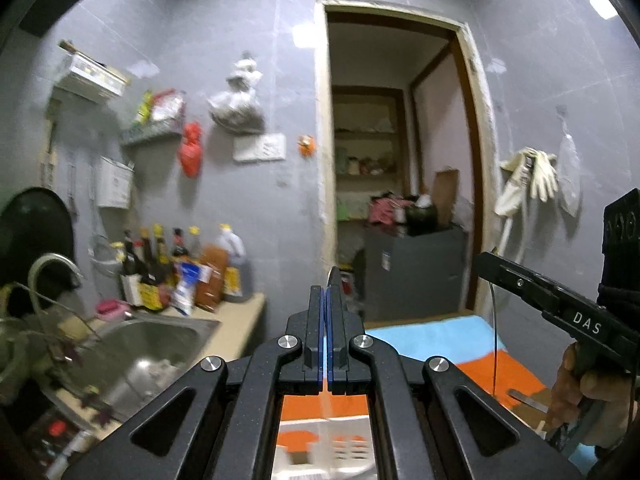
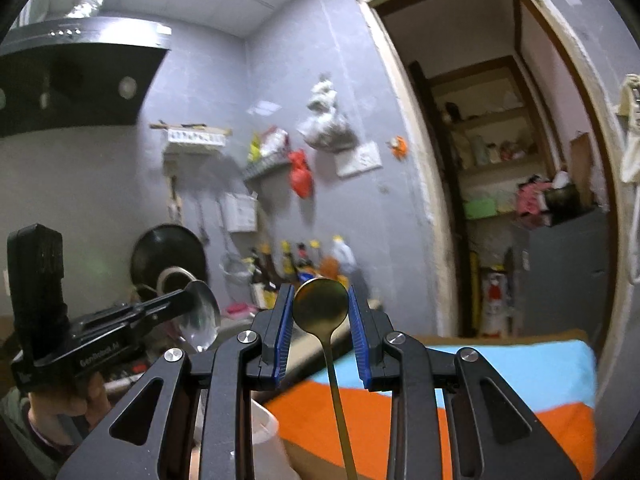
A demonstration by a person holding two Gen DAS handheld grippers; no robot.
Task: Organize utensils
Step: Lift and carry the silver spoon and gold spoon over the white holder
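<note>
My left gripper point(image 1: 327, 292) is shut on a silver spoon point(image 1: 334, 276), seen edge-on above the fingertips; in the right wrist view its bowl point(image 2: 200, 318) sticks out of the left gripper point(image 2: 176, 300). In the right wrist view a gold spoon point(image 2: 320, 304) stands upright between the fingers of my right gripper point(image 2: 320, 312). The jaws stand apart, wider than the bowl, and the handle runs down out of frame. In the left wrist view the right gripper point(image 1: 492, 268) has a thin handle point(image 1: 495, 320) hanging below it. A white slotted basket point(image 1: 332, 436) lies under the left gripper.
An orange and blue cloth point(image 1: 440, 340) covers the surface below. A steel sink point(image 1: 148, 344) with a tap and sauce bottles point(image 1: 180, 268) stands to the left. An open doorway point(image 1: 400, 160) leads to a storage room. A white container point(image 2: 264, 436) sits low in the right wrist view.
</note>
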